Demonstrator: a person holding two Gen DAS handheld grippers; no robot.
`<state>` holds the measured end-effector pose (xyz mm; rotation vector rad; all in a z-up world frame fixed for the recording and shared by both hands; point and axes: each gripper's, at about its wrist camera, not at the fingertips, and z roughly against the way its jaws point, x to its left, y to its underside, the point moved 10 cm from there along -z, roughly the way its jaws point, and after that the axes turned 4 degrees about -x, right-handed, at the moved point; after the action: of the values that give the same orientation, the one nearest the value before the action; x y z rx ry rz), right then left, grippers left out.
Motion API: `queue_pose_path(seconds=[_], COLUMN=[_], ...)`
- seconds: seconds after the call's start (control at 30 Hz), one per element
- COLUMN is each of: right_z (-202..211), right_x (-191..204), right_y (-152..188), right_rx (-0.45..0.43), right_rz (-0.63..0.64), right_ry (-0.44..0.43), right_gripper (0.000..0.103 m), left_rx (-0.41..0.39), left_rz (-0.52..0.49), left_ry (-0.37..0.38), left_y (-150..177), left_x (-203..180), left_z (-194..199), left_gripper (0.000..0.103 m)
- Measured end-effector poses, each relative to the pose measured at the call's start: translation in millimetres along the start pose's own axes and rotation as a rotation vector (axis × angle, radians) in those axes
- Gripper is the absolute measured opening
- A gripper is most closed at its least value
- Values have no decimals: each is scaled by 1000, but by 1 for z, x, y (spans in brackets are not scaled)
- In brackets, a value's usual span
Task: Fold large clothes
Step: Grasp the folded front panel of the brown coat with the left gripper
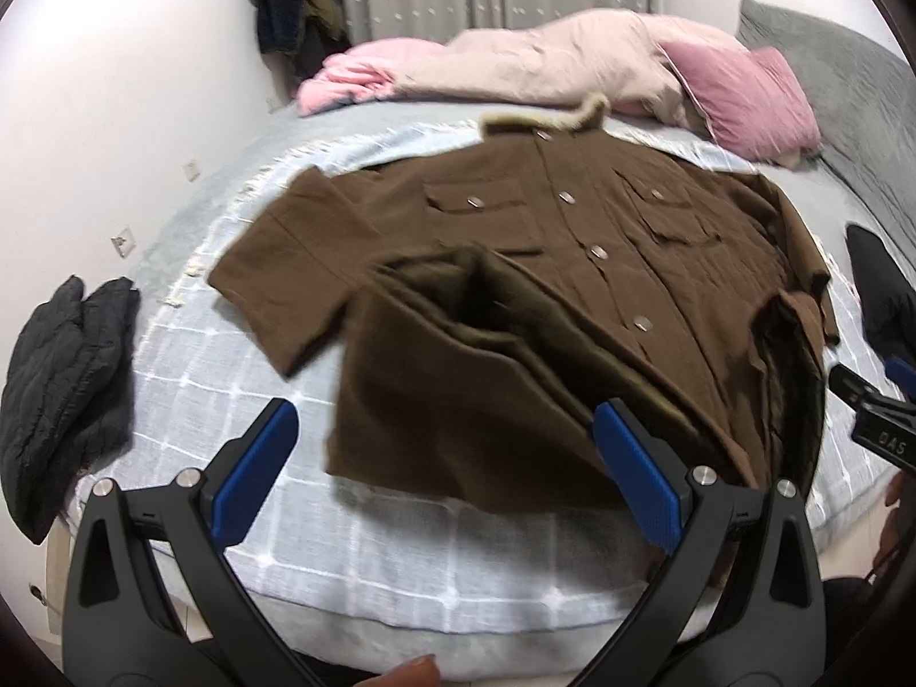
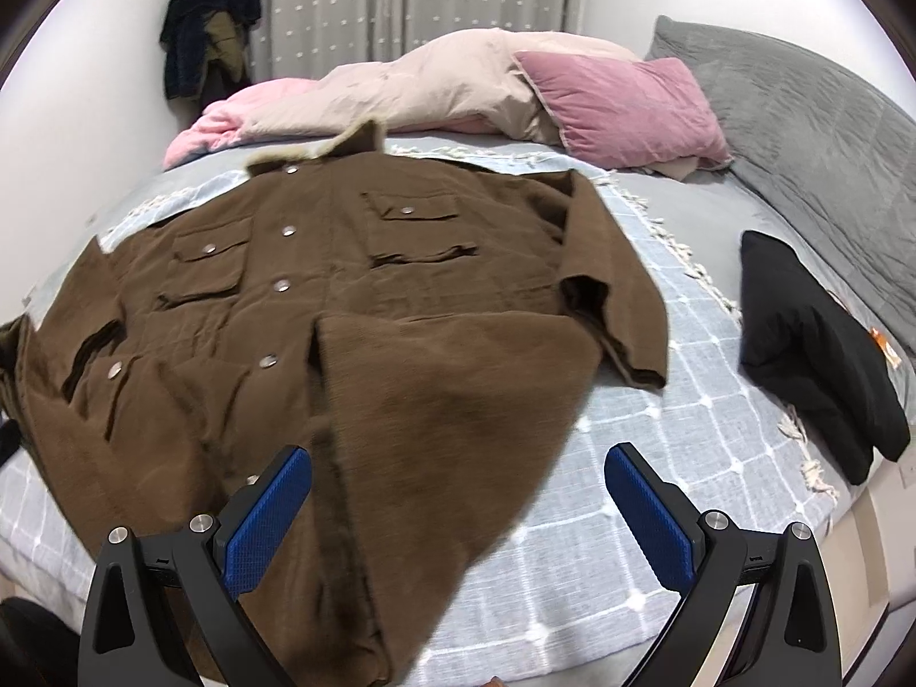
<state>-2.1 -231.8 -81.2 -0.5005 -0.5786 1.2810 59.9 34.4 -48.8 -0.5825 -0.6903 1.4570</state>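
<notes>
Brown jacket (image 1: 572, 263) spread button-side up on the checked blanket (image 2: 658, 458), near hem blurred, left gripper (image 1: 446, 469) and right gripper (image 2: 458, 509) both spread wide, holding nothing, jacket's left edge cut off in right wrist view

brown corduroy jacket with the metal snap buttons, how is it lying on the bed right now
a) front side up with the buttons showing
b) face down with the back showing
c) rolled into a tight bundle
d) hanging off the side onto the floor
a: the brown corduroy jacket lies spread on the checked grey bed cover with its metal snap buttons and chest pocket flaps facing up, collar toward the pink pillow.
</notes>
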Motion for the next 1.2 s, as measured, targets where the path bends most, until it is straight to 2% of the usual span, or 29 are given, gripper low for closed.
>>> queue_pose_path(seconds=[0.17, 0.27, 0.33, 0.57, 0.63, 0.77, 0.9, 0.97, 1.0, 1.07, 1.1, 1.13, 1.2], right_z=[-11, -19, -24, -39, -43, -48, -50, -56, -62, -73, -79, -78, -67], right_x=[-6, -3, -2, -10, -10, 2, 24, 29, 30, 27, 21, 15, -3], right_y=[-1, -2, -3, -9, -12, -14, -16, -14, -11, -5, -1, 0, -3], right_rx=[34, 53, 61, 80, 79, 89, 78, 90, 103, 135, 154, 155, 125], right_rz=[-38, -34, -33, -94, -104, -92, -38, -4, 8, 12, 3, -13, -64], right_ry=[-21, -27, -28, -50, -55, -79, -102, -86, -71, -45, -31, -33, -42], right_gripper=[103, 103, 103, 103, 102, 101, 98, 85, 81, 54, 46, 36, 28], left_rx=[-42, -37, -4, 51, 58, 46, 37, 40, 52, 88, 115, 113, 82], left_rz=[94, 78, 49, 191, 207, 214, 231, 228, 227, 223, 222, 226, 204], left_ry=[-22, -28, 3, 163, 192, 203, 206, 191, 188, 201, 206, 209, 200], left_y=[-12, -18, -19, -18, -17, -20, -24, -26, -25, -20, -14, -11, -6], left_x=[32, 36, 34, 36, 33, 31, 36, 39, 40, 40, 42, 44, 52], left_z=[0, -6, -16, -33, -35, -32, -29, -34, -39, -48, -52, -50, -38], left_gripper=[103, 103, 103, 102, 97, 95, 83, 75, 66, 35, 17, 16, 15])
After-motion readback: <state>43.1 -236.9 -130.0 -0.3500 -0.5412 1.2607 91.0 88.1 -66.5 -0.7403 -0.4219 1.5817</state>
